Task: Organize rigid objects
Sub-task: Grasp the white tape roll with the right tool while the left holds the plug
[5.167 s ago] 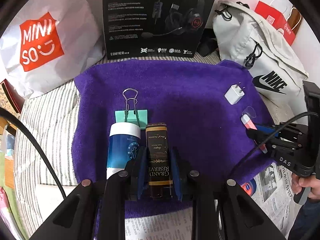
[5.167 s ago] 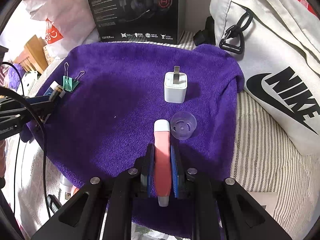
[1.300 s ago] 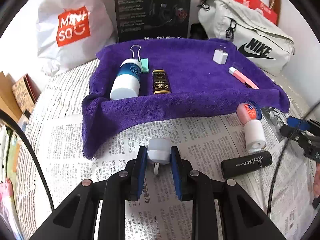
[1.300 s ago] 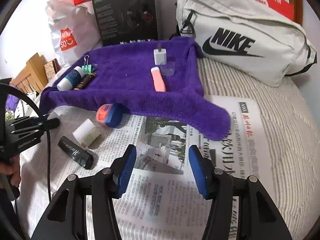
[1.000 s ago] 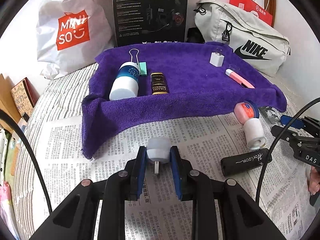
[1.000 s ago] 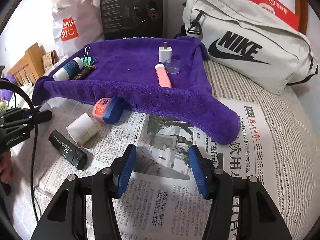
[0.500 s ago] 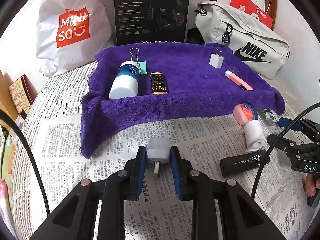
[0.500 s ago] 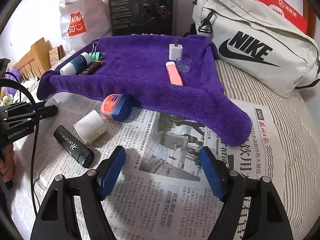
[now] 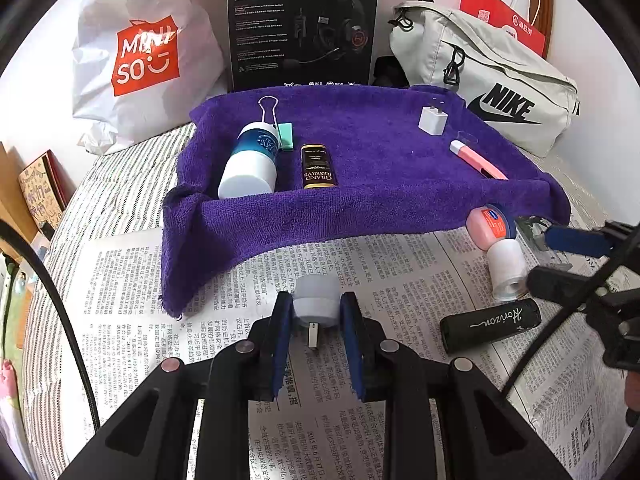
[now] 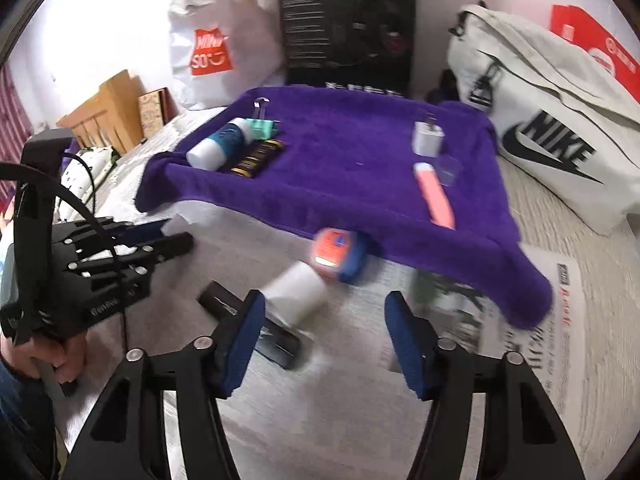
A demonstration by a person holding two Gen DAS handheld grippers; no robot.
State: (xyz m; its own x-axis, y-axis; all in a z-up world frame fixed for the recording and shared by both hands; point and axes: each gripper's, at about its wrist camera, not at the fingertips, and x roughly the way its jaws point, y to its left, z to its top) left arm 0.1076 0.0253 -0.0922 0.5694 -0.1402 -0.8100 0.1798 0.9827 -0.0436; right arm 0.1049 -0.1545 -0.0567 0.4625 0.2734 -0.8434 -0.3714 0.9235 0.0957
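Note:
My left gripper is shut on a small white plug adapter, held over the newspaper in front of the purple towel. On the towel lie a blue-white bottle, a dark Grand Reserve box, a binder clip, a white charger and a pink tube. My right gripper is open, close above a white roll, a Vaseline jar and a black Horizon tube. The right wrist view is blurred.
A Miniso bag, a black headset box and a white Nike bag stand behind the towel. Newspaper covers the striped bedding in front. Wooden items sit at far left.
My right gripper has swung left and down toward the white roll and the jar, staying open. My left gripper has stayed put, still holding the plug adapter.

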